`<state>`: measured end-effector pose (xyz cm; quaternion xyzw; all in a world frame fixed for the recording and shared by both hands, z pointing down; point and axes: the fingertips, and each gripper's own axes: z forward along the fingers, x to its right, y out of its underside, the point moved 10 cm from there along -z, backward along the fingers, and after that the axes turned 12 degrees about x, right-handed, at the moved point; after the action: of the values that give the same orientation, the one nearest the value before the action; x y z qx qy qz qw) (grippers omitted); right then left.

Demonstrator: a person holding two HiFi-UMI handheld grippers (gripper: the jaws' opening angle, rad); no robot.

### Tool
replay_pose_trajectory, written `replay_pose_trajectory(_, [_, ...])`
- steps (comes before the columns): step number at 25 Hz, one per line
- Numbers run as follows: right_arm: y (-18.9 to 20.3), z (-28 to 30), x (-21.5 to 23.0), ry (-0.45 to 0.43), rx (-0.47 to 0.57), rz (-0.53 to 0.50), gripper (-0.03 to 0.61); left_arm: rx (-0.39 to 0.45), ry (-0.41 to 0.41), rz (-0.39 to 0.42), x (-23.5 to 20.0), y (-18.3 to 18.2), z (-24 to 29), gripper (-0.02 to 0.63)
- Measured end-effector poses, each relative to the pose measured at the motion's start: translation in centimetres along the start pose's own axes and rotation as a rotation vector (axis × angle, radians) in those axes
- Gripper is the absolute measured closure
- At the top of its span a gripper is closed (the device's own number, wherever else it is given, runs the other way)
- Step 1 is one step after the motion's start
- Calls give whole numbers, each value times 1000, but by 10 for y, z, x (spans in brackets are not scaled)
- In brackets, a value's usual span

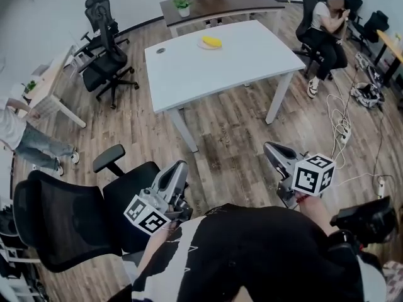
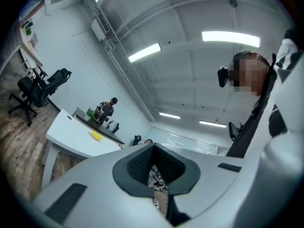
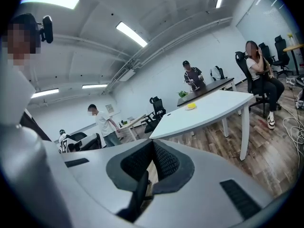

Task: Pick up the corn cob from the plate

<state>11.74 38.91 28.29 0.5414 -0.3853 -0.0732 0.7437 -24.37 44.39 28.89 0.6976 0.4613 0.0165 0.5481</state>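
A yellow corn cob [image 1: 212,41] lies on a small white plate [image 1: 203,44] at the far side of a white table [image 1: 189,74]. Both grippers are held close to my body, far short of the table. My left gripper [image 1: 181,168] is shut and holds nothing; in its own view its jaws [image 2: 153,147] meet, with the corn cob [image 2: 96,135] small and far at the left. My right gripper [image 1: 271,148] is likewise shut and empty. In the right gripper view its jaws [image 3: 152,145] meet, and the corn cob [image 3: 191,106] sits far off on the table [image 3: 204,114].
A black office chair [image 1: 69,216] stands just left of my left gripper. More chairs [image 1: 104,58] stand left of the table. A dark desk [image 1: 220,4] with a plant [image 1: 182,5] is behind it. A seated person [image 1: 327,33] and floor cables [image 1: 343,128] are at right.
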Motion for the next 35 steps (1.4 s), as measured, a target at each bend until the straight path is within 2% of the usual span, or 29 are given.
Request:
replay_pose_trajectory(8, [-20,26,47,-45,-35,20,565,0,-47,22,-14,22,46,600])
replay_pose_trajectory(13, [-13,37,61,-46,-53,77,565,-36,-71,22,-16,28,52,600])
replay_pose_trajectory(18, [-8,47,75,-26,35,91,565,-53,-103,22,-31,33,52,600])
replay_pose_trajectory(22, [-13,66,89,-9,54,112,565,-53,-95,9,-58,36,70,601])
replay_pose_trajectory(27, [-23,108,104,27,47,138,565,-93,-57,-18,-102,34,108,600])
replay_pose_trajectory(31, [-40,155,112,44,31,145,565,-98,-32,-18,-146,16,145,600])
replay_pose_trajectory(35, [-61,197,125,69,57,141,565,-105,-14,-18,-187,-1,176,601])
